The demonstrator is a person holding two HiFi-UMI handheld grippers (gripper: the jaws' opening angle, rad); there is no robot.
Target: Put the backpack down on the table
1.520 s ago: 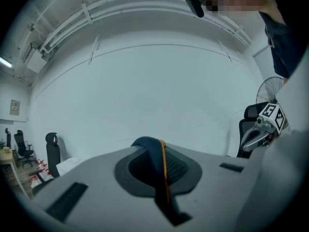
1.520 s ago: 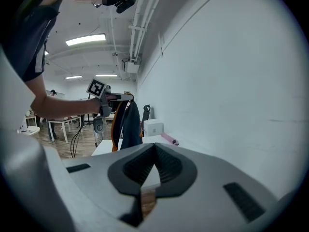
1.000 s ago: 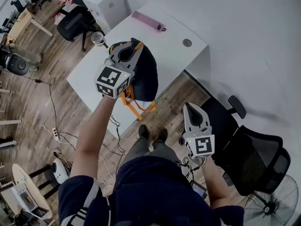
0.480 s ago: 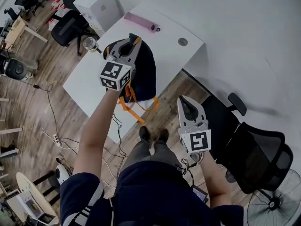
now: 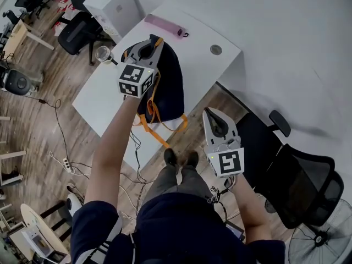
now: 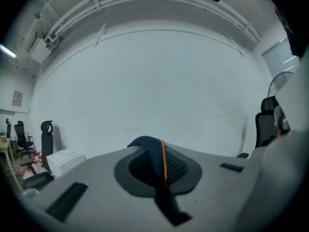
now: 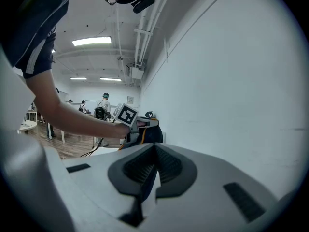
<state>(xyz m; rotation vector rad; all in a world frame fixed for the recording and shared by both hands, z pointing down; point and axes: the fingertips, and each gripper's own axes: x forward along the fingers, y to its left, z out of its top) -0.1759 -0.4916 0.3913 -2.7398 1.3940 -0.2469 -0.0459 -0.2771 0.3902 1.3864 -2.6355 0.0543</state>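
The left tool [image 5: 144, 51] is clamped on the navy, orange-edged top handle [image 6: 155, 158] of the backpack [image 5: 171, 87], and its body hides the pack's top in the head view. The pack hangs over the near part of the white table [image 5: 104, 100]; whether its base touches cannot be told. Orange straps [image 5: 160, 135] dangle past the table edge. The mark on the white box [image 5: 113, 4] is too small to read. The left arm stretches forward, almost level. The right tool [image 5: 213, 119], jaws together and empty, is held beside the table, apart from the pack.
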